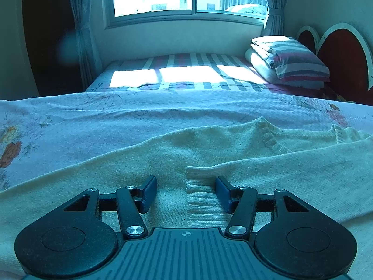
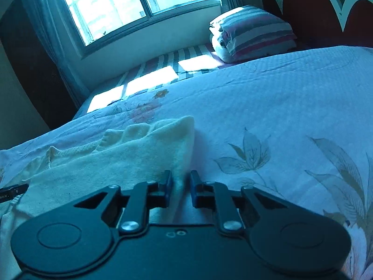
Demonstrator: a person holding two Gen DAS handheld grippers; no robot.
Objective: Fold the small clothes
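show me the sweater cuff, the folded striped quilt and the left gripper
sweater cuff (image 1: 202,200), left wrist view, on the ribbed end of the sleeve
folded striped quilt (image 1: 293,58), left wrist view, on its striped top
left gripper (image 1: 186,192), left wrist view, midway between the blue pads

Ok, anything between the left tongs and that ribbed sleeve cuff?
Nothing visible. The left tongs hang open directly over the cream sweater, with the ribbed cuff lying flat between the jaws, nearer the right finger. Only the sweater's own fabric lies underneath.
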